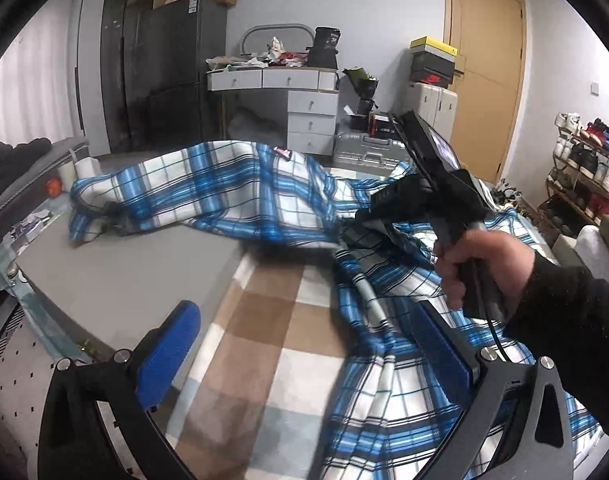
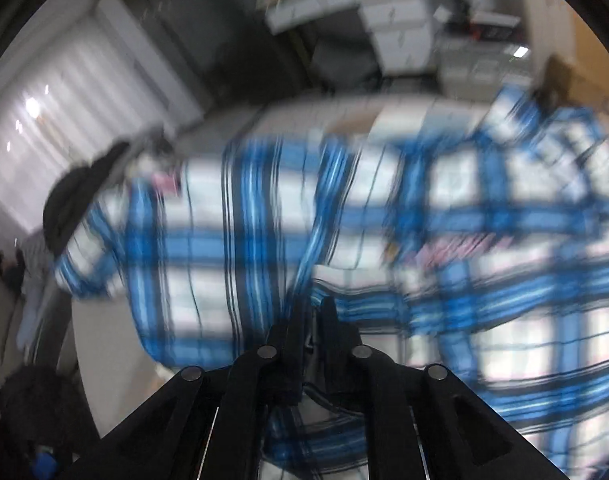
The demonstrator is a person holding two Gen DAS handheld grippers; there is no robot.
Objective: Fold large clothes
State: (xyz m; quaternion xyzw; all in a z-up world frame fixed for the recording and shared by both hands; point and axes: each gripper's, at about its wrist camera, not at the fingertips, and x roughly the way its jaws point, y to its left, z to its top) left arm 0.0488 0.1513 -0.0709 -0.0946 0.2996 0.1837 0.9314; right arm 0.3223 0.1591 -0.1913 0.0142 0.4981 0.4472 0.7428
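A large blue-and-white plaid shirt (image 1: 232,196) lies crumpled across a grey table top (image 1: 124,272) and a brown-and-white checked cover (image 1: 264,340). My left gripper (image 1: 304,356) stands open low in the left wrist view. Its blue pads (image 1: 168,352) are wide apart above the checked cover, and nothing is between them. A hand (image 1: 484,268) in a dark sleeve holds my right gripper (image 1: 362,218), whose tips sink into the shirt's middle. In the blurred right wrist view its black fingers (image 2: 300,320) sit close together with plaid shirt (image 2: 264,220) cloth pinched between them.
A red fruit (image 1: 53,187) and white cups (image 1: 84,168) sit at the table's far left. Behind are a white drawer desk (image 1: 288,80), a silver suitcase (image 1: 368,152), a dark wardrobe (image 1: 164,60) and a wooden door (image 1: 484,60). A shoe rack (image 1: 584,168) stands at right.
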